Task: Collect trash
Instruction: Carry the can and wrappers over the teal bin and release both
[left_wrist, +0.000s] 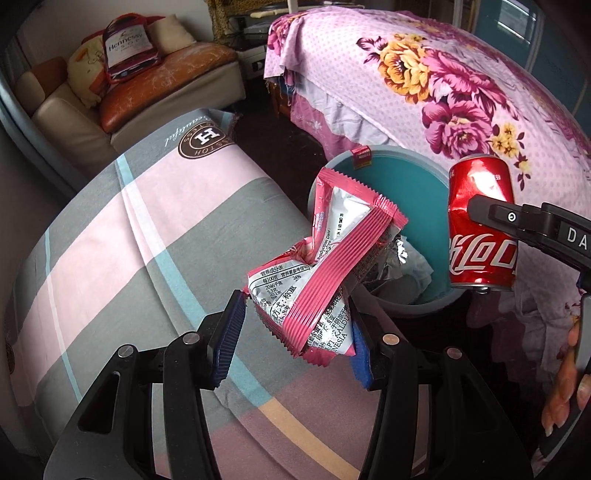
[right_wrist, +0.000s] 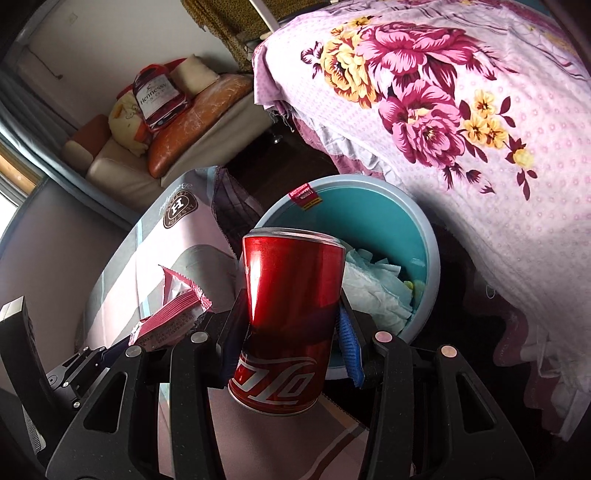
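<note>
Far left: a cream sofa (left_wrist: 74, 107) with cushions stands against the wall. In front of it lies a bed under a grey, pink and blue checked cover (left_wrist: 110, 236).

Left tool (left_wrist: 295, 332): clamped on a crumpled pink-and-silver snack wrapper (left_wrist: 325, 266), which stands up from between the blue pads (left_wrist: 227, 339) and hangs over the near rim of the teal bin (left_wrist: 388, 184).

The bin sits on the floor between the two beds and holds white paper and foil.

Right tool (right_wrist: 291, 339): clamped on a dented red Coca-Cola can (right_wrist: 291, 295), held upright, its logo upside down, above the bin's near edge.

Right: a second bed with a pink floral cover (right_wrist: 461, 110).
</note>
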